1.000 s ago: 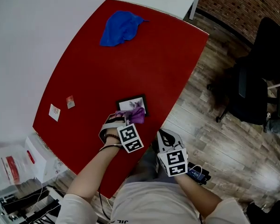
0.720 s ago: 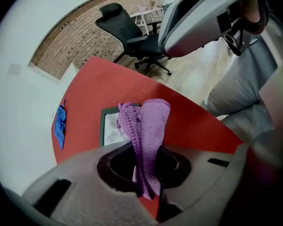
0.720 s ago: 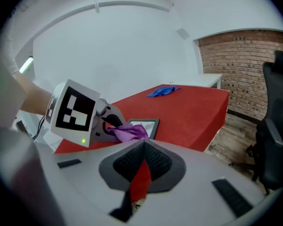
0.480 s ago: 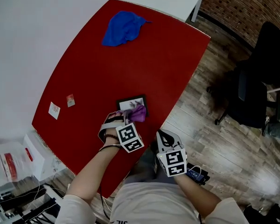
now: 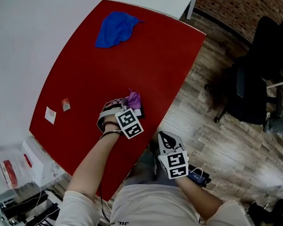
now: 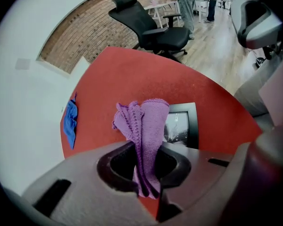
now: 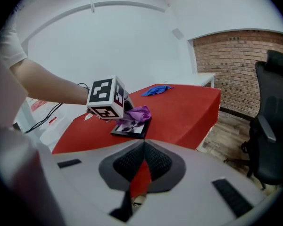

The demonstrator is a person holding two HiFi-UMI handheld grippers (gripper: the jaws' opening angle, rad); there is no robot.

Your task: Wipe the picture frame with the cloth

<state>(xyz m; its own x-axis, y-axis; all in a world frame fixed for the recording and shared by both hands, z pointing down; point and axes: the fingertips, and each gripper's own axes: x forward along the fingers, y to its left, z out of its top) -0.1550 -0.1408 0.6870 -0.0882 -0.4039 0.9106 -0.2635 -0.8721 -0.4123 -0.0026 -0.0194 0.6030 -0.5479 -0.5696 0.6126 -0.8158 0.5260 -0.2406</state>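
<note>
While the cloth is pinched between the jaws of the left gripper, the wiping seems to be in the middle and not finished. The cloth appears to rest on the left part of the frame, and the glass at 3 o'clock of the cloth is uncovered. How clean the frame already is, I cannot tell.

From the head view, the frame lies on the table near its edge at 5 o'clock, mostly hidden under the left gripper. The left forearm reaches in from 7 o'clock, and the jaws point toward 1 o'clock, tilted down to the table. The right gripper hangs off the table, at 4 o'clock from the left one, with its jaws pressed together on nothing.
</note>
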